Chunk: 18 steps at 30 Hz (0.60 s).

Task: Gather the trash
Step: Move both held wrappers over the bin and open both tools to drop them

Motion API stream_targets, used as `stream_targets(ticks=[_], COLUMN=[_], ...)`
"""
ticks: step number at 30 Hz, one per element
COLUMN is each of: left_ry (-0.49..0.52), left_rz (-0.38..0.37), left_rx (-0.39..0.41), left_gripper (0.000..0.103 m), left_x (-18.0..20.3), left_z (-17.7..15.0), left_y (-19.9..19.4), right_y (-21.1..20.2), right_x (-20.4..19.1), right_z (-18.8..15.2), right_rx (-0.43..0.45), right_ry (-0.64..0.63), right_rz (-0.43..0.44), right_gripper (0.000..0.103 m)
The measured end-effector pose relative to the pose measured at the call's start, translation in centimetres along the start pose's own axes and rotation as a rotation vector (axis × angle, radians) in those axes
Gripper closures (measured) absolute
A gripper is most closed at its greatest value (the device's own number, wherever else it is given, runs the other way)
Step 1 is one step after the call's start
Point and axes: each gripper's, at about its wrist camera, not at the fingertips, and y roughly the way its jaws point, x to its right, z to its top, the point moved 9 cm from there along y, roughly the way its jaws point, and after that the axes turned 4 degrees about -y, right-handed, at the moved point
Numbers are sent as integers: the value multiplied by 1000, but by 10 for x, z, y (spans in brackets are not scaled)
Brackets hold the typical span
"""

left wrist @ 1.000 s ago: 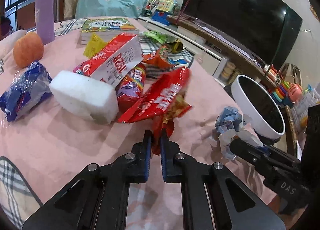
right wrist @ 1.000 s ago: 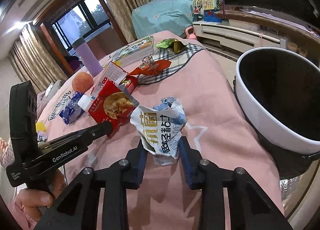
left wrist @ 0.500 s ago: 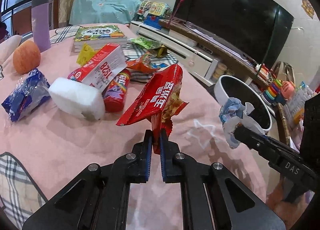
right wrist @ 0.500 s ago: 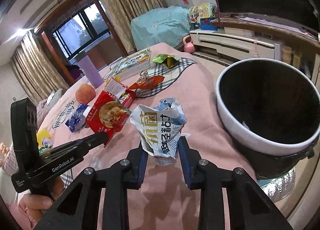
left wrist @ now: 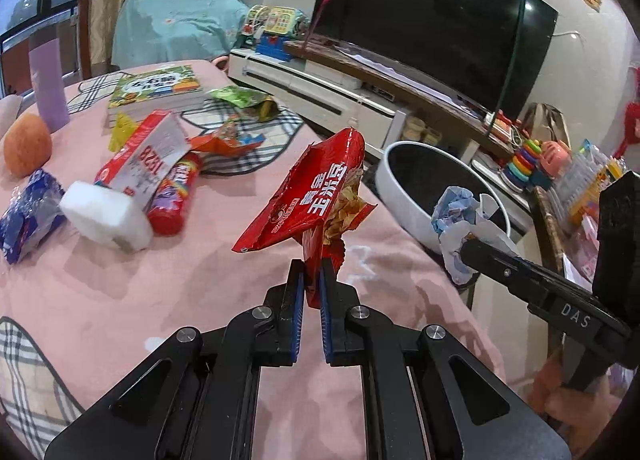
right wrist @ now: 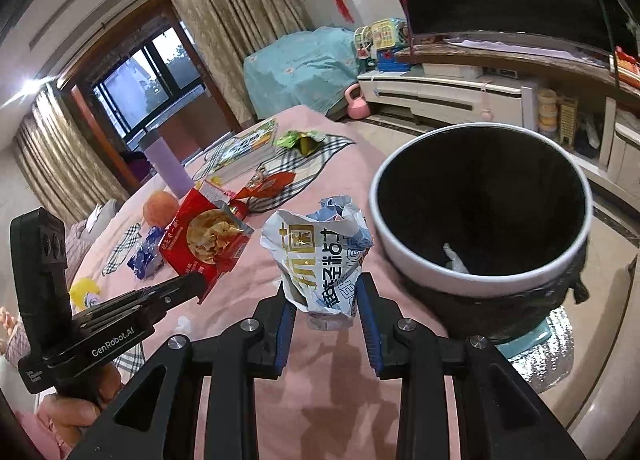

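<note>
My left gripper (left wrist: 312, 272) is shut on a red snack bag (left wrist: 308, 200) and holds it above the pink table; the bag also shows in the right wrist view (right wrist: 204, 240). My right gripper (right wrist: 326, 296) is shut on a crumpled white and blue wrapper (right wrist: 320, 256), held in the air just left of the white-rimmed trash bin (right wrist: 480, 280). The wrapper also shows in the left wrist view (left wrist: 464, 224), in front of the bin (left wrist: 404, 196). A scrap of paper lies inside the bin.
On the pink tablecloth (left wrist: 120, 284) lie a white sponge block (left wrist: 104, 216), a red and white box (left wrist: 148, 156), a red tube (left wrist: 176, 196), a blue packet (left wrist: 28, 216), an orange (left wrist: 26, 144), a green wrapper (left wrist: 244, 100), books (left wrist: 160, 88) and a purple bottle (left wrist: 48, 84).
Both grippers have risen from the table with their loads. The red bag and the wrapper have moved right, closer to the bin, which now shows its inside.
</note>
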Motion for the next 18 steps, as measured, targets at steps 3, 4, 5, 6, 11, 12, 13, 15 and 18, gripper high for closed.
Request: stream_targets(ticks=[3, 4, 5, 6, 11, 12, 13, 15, 18], left_ry=[19, 26, 31, 38, 65, 70, 75, 87, 97], left_rz=[-9, -12, -15, -19, -31, -33, -34, -35, -33], left_rx=[-3, -4, -4, -5, -12, -13, -14, -15, -13], left_gripper=[96, 96, 96, 96, 96, 96, 96, 96, 96], left_x=[11, 14, 17, 21, 36, 39, 42, 47, 55], left_z=[0, 1, 1, 1, 2, 3, 2, 3, 7], left_y=[1, 2, 3, 3, 7, 8, 8, 9, 12], right_y=[-6, -7, -9, -10, -17, -18, -20, -22, -26], right_x=[10, 12, 15, 18, 34, 36, 39, 43, 51], right_z=[1, 2, 3, 3, 6, 7, 8, 8, 10], right_rx=[11, 14, 17, 20, 35, 38, 42, 47, 57], right_ry=[15, 19, 24, 28, 49, 51, 55, 61, 72], right_rz=[-13, -18, -22, -26, -45, -49, -53, -58, -69], right_gripper=[73, 73, 73, 73, 73, 73, 73, 73, 73])
